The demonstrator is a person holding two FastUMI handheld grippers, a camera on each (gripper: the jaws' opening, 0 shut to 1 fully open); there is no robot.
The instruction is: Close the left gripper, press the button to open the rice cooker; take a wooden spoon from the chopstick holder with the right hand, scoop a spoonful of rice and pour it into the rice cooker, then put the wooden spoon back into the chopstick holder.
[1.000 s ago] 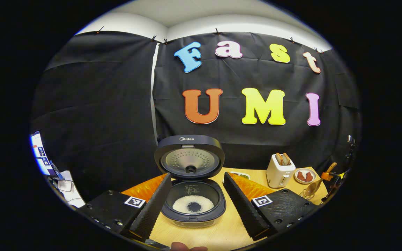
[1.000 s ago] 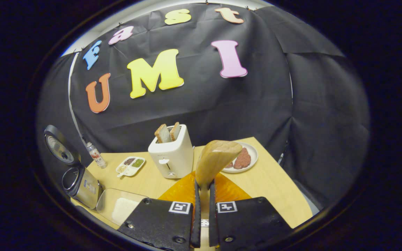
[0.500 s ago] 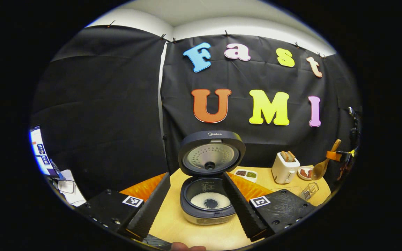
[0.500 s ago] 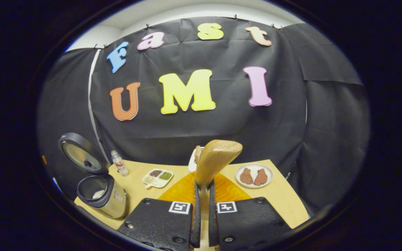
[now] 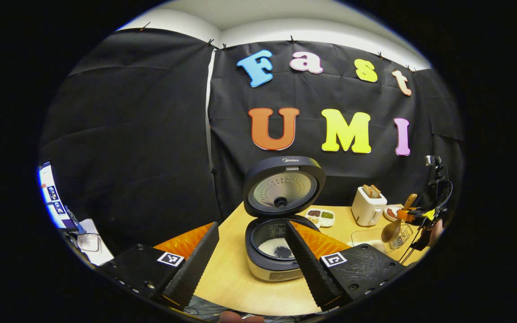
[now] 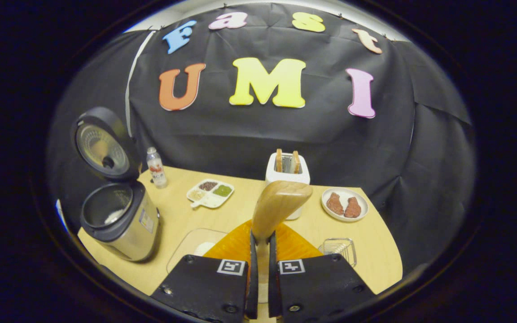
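Right gripper view: right gripper (image 6: 259, 242) pinched tight on the handle of the wooden spoon (image 6: 279, 207), bowl raised ahead of the fingertips and showing no rice. Just to the right and below, the wire chopstick holder (image 6: 338, 248) on the table (image 6: 177, 220); to the left, a clear tray (image 6: 193, 244) with a white patch, likely the rice supply. Farther out, the toaster (image 6: 287, 172) behind the spoon, a plate (image 6: 344, 204) to its right, a divided dish (image 6: 210, 194), a small bottle (image 6: 156, 167), and the rice cooker (image 6: 117, 220) at far left with lid up.

Judged risks: spoon lowered off the holder's opening and catching on the wire rim, tipping the light basket; early release letting the spoon fall onto the table or against the toaster close by; a slanted handle slipping in the grip.

Left gripper view: left gripper (image 5: 249, 258) spread wide, holding nothing, framing the rice cooker (image 5: 278, 249). Here alone, a direct look into the pot, white rice ringing a dark centre, plus the lid's perforated underside. From afar, the spoon (image 5: 392, 229) hanging bowl-down above the holder (image 5: 403, 235), a relation hard to judge from the other camera.
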